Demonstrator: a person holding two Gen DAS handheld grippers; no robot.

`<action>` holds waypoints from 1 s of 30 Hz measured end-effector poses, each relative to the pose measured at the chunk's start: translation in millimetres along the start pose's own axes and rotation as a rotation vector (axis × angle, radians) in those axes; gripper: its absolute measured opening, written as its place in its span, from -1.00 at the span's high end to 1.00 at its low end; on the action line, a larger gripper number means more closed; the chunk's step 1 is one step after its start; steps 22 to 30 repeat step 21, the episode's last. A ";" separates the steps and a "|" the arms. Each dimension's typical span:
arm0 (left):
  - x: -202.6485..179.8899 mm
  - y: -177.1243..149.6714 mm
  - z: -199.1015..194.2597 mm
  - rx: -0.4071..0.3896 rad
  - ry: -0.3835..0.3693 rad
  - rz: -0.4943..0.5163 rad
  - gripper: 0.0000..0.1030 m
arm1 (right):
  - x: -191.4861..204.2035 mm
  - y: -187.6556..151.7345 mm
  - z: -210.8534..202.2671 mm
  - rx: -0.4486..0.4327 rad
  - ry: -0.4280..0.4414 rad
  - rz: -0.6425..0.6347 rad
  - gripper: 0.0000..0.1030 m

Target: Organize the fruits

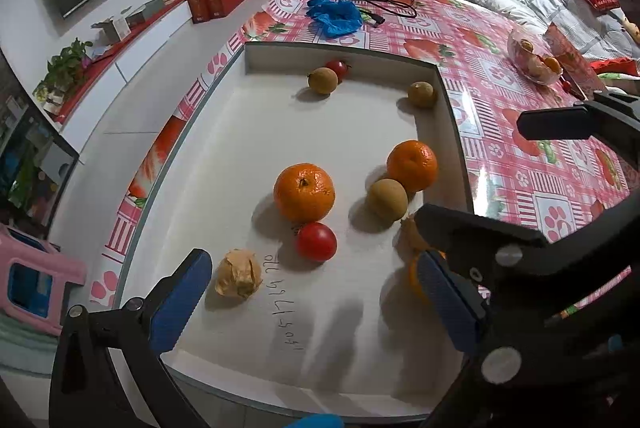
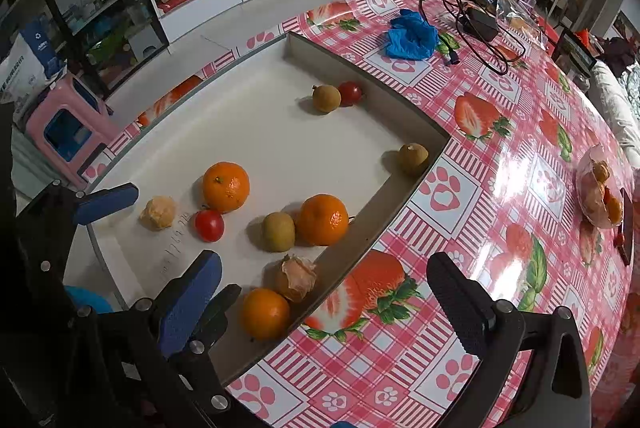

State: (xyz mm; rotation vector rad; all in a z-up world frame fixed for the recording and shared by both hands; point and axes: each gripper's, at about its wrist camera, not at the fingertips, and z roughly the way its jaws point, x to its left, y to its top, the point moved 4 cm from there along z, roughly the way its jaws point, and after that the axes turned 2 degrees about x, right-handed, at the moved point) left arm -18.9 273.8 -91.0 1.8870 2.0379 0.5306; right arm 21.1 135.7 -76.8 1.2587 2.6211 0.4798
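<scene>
In the left wrist view, the left gripper (image 1: 316,292) is held wide apart and empty over the near part of a shallow white tray (image 1: 454,132). Many fruits are seen on the tray floor. A papery husk fruit (image 1: 239,273) lies just beside the left blue finger. A small red tomato (image 1: 316,241) is touching a big mandarin (image 1: 304,192) in the middle. A brown longan (image 1: 387,199) is pressed against a second mandarin (image 1: 412,166) near the right wall. Two more longans and another tomato are seen far back by the walls. In the right wrist view, the right gripper (image 2: 320,304) is also spread wide with nothing in it, and it is held over the tray's near corner and the strawberry tablecloth (image 2: 480,164). A third mandarin (image 2: 265,313) and a second husk fruit (image 2: 295,278) are seen right there, touching each other by the wall. A bag of fruit (image 2: 599,196) is seen far off on the cloth. No fruit looks sorted yet, so the job is judged to be just starting. The husk fruit by the left finger could well be picked first. It should be centred between the fingers and squeezed softly, because the dry husk can be crushed. Round fruits may roll, so they should be gripped across the middle.
</scene>
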 end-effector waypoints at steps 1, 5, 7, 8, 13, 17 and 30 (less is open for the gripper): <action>-0.1 0.0 0.0 0.000 0.001 0.001 -0.99 | 0.0 0.0 0.1 0.001 0.000 -0.001 -1.00; -0.2 -0.1 0.1 0.002 -0.001 0.000 -0.99 | 0.1 -0.4 0.3 0.001 -0.004 -0.005 -1.00; -0.6 -0.2 -0.1 0.002 0.000 0.002 -0.99 | 0.0 -1.2 0.8 0.001 -0.007 -0.007 -1.00; -1.1 -0.3 -0.6 0.001 0.001 0.003 -0.99 | 0.1 -1.6 0.8 0.001 -0.007 -0.007 -1.00; -1.9 -0.4 -0.9 0.002 -0.003 0.004 -0.99 | -0.5 -2.0 0.7 0.001 -0.008 -0.006 -1.00; -1.7 -0.3 -1.2 0.000 0.000 0.002 -0.99 | -0.6 -1.7 0.5 0.001 -0.009 -0.005 -1.00; -1.5 -0.7 -5.4 -0.039 0.013 0.009 -0.99 | -1.3 -1.9 0.9 0.001 -0.011 -0.004 -1.00</action>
